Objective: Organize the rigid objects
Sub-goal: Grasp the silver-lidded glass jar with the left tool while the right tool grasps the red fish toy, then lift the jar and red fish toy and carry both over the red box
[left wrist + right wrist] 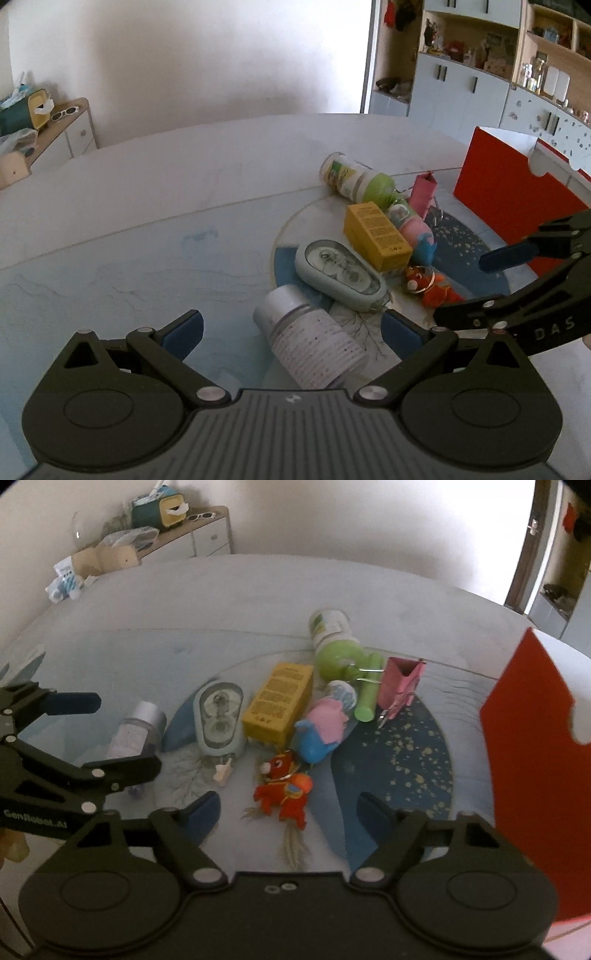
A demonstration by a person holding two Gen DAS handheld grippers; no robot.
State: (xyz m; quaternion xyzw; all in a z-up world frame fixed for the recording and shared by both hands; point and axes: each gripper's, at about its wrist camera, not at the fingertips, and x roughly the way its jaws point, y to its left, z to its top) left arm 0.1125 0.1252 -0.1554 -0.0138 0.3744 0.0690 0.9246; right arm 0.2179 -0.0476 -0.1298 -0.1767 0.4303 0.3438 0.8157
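Two tools hang over a cluttered desk (147, 206). From the left wrist, the left tool (293, 330) gapes wide around a lying white bottle (310, 343), not yet gripping; a mint case (341, 278) and yellow box (376, 236) lie just beyond. From the right wrist, the right tool (288, 812) stands wide and empty above a red toy (284, 792). Every item seems unsorted beside the red bin (535, 768); nearly all work remains.
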